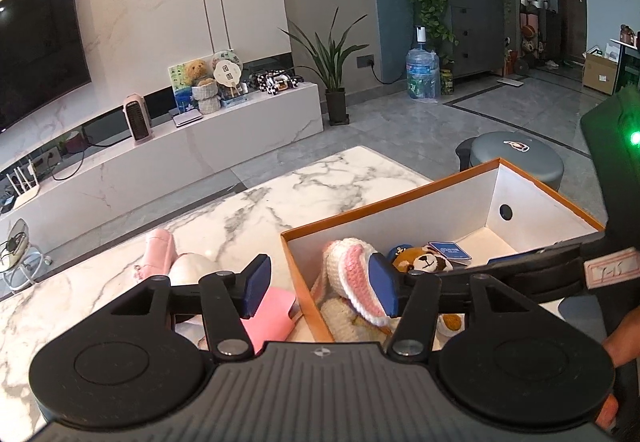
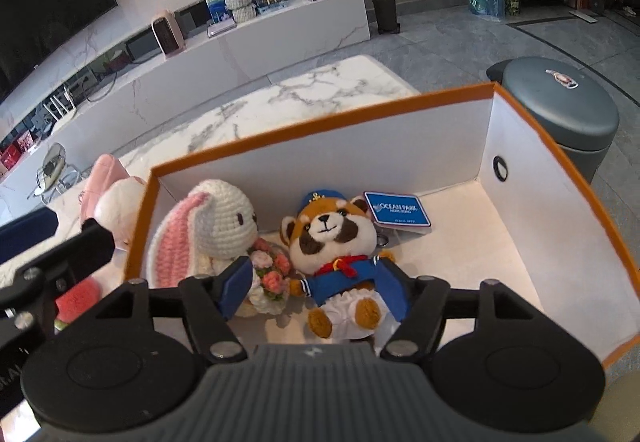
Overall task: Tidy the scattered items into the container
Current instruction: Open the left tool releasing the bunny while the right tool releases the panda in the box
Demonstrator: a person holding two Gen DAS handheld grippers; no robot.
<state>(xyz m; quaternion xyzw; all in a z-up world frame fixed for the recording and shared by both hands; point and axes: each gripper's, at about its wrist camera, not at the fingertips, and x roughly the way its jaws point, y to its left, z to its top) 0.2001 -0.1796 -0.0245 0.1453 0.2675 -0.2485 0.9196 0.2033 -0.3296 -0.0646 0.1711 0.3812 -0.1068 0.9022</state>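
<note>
An orange-rimmed white box (image 2: 320,110) stands on the marble table (image 1: 300,194). In it lie a crocheted white bunny (image 2: 224,222) with pink ears and a red panda plush (image 2: 332,238) in a blue sailor coat with a blue tag. My right gripper (image 2: 320,296) hangs open over the box, the panda's legs between its parted pads, the left pad clear of it. My left gripper (image 1: 320,286) is open above the box's left wall (image 1: 304,294), next to the bunny's ear (image 1: 356,278). Outside, left of the box, lie a pink boot-shaped toy (image 1: 160,254), a white round plush (image 1: 192,270) and a pink flat item (image 1: 272,314).
A grey round stool (image 2: 560,102) stands on the floor just beyond the box's far right corner. A long white TV console (image 1: 180,150) runs along the far wall, with a potted plant (image 1: 336,82) and a water bottle (image 1: 422,74) farther right. A hand (image 1: 616,346) shows at the right edge.
</note>
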